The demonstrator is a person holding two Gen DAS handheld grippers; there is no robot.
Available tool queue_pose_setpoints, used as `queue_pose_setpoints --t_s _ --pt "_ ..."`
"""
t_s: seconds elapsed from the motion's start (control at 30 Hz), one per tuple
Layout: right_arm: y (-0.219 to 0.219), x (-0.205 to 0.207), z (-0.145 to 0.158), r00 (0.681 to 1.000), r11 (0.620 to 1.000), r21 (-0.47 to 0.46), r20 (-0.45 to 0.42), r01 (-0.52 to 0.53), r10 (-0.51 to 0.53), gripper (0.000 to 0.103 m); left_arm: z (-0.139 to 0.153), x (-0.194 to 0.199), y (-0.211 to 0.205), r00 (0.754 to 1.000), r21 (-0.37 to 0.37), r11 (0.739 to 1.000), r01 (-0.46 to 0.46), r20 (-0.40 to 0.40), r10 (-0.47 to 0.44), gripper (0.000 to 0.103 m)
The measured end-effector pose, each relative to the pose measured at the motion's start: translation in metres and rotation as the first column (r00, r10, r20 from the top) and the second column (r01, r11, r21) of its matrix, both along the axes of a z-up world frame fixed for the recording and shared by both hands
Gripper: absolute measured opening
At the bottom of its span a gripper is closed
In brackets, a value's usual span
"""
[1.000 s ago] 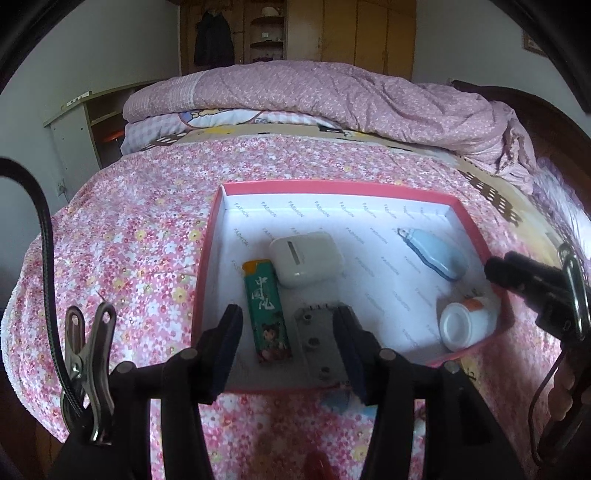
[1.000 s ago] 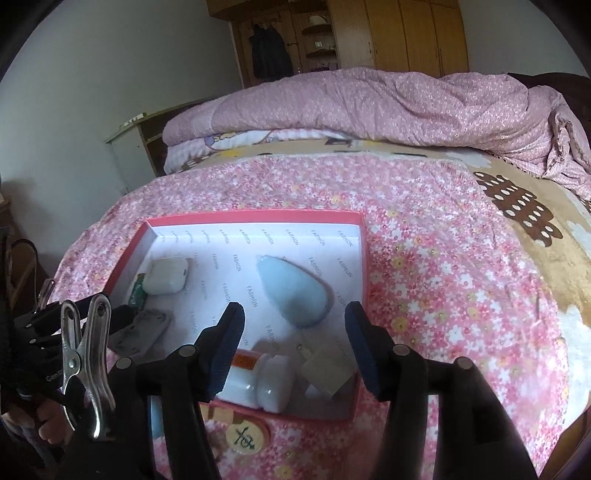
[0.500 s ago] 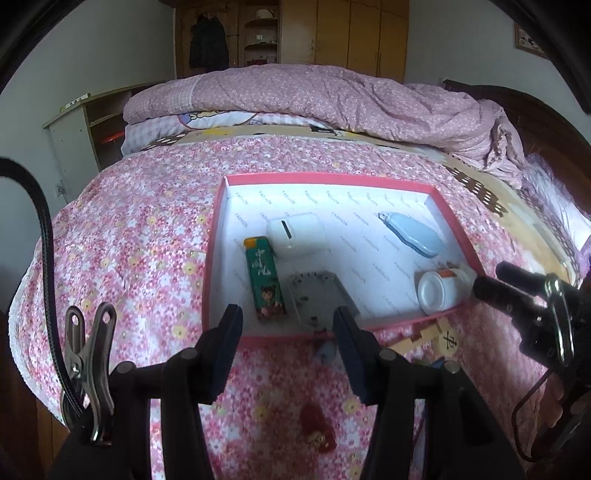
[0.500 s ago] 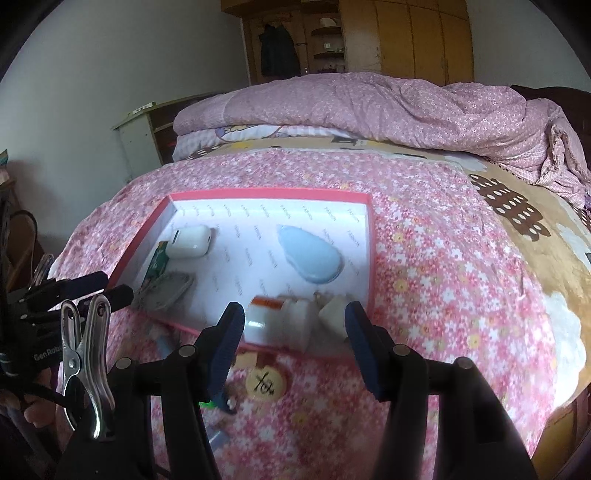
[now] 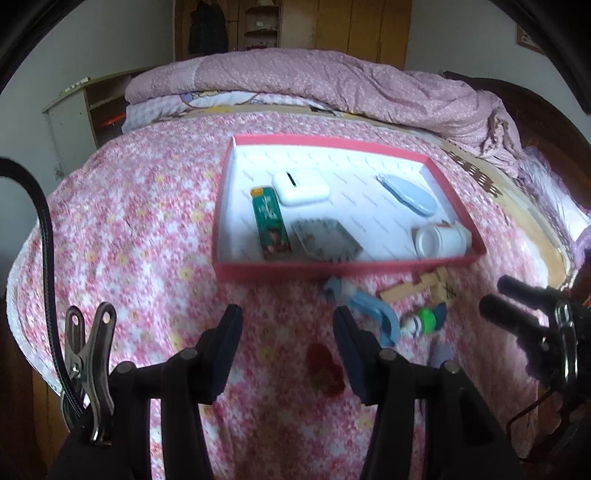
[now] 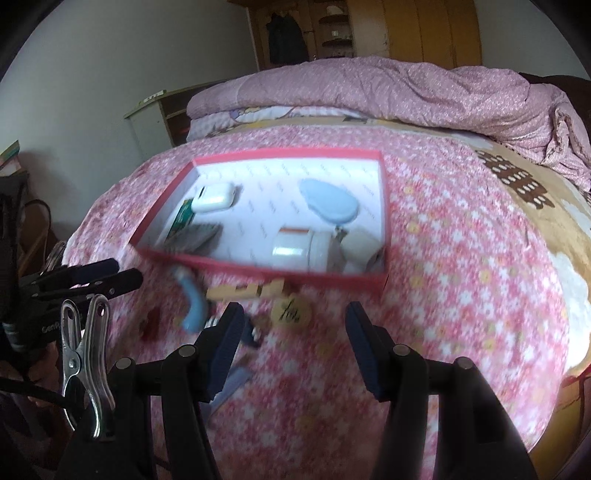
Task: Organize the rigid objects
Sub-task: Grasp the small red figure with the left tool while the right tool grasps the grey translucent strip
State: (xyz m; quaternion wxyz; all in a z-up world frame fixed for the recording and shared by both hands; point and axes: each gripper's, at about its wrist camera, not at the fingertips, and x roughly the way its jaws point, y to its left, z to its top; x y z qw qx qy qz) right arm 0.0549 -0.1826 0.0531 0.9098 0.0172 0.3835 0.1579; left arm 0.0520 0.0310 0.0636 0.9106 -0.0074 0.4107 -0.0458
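A pink-rimmed box (image 5: pixel 399 268) (image 6: pixel 258 274) lies on the flowered bedspread. It holds a white earbud case (image 5: pixel 301 185) (image 6: pixel 214 196), a green lighter (image 5: pixel 270 229), a grey flat piece (image 5: pixel 327 240), a pale blue teardrop case (image 5: pixel 410 194) (image 6: pixel 328 201) and a white bottle (image 5: pixel 441 240) (image 6: pixel 299 248). In front of the box lie a blue clip (image 5: pixel 373 312) (image 6: pixel 192 302), a wooden piece (image 5: pixel 413 288) (image 6: pixel 245 290), a round wooden token (image 6: pixel 290 312), a green-capped item (image 5: pixel 424 319) and a red item (image 5: pixel 325 369). My left gripper (image 5: pixel 288 347) and right gripper (image 6: pixel 293 345) are open, empty, short of the box.
A rolled pink quilt (image 5: pixel 332 81) lies across the far end of the bed. A white shelf unit (image 5: pixel 74 114) stands at the left wall and wooden wardrobes (image 5: pixel 332 26) at the back. The bed edge drops off at the left and right.
Both grippers have pulled back from the box toward the near bed edge. The loose items in front of the box have come into view. Both stay open.
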Motion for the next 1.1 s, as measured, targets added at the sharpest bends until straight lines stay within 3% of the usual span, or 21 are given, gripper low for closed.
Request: queue_pose_setpoints --t_s 0.27,0.47,0.6,0.87,0.97,1.03,1.1 --pt "0.012 -0.021 -0.02 0.996 0.998 0.005 -0.064 -0.066 0.067 0.058 -0.019 -0.009 -0.004 0.999 -0.011 1.0 0.024 -0.038 -0.025 0.054" --pt "0.028 -0.025 -0.028 0.989 0.993 0.033 -0.088 -0.115 0.118 0.058 -0.029 -0.013 -0.009 0.997 -0.035 0.997 0.075 -0.022 -0.075 0.053" --pt "0.037 -0.025 -0.037 0.985 0.991 0.023 -0.109 -0.129 0.131 0.058 -0.036 -0.013 -0.008 0.996 -0.059 0.995 0.083 -0.039 -0.085 0.041" --pt "0.046 -0.028 -0.047 0.988 0.992 -0.025 -0.092 -0.123 0.12 0.051 -0.04 -0.014 -0.013 0.996 -0.028 0.995 0.091 -0.017 -0.091 0.027" --pt "0.049 -0.028 -0.047 0.991 0.992 -0.048 -0.075 -0.113 0.109 0.037 -0.04 -0.016 -0.015 0.994 -0.046 0.993 0.111 -0.01 -0.112 0.023" --pt "0.05 -0.029 -0.049 0.993 0.992 -0.065 -0.064 -0.106 0.102 0.02 -0.039 -0.018 -0.017 0.992 -0.055 0.991 0.125 -0.003 -0.125 0.023" --pt "0.049 -0.03 -0.049 0.993 0.992 -0.068 -0.057 -0.106 0.102 0.018 -0.036 -0.02 -0.019 0.991 -0.057 0.989 0.137 0.007 -0.137 0.023"
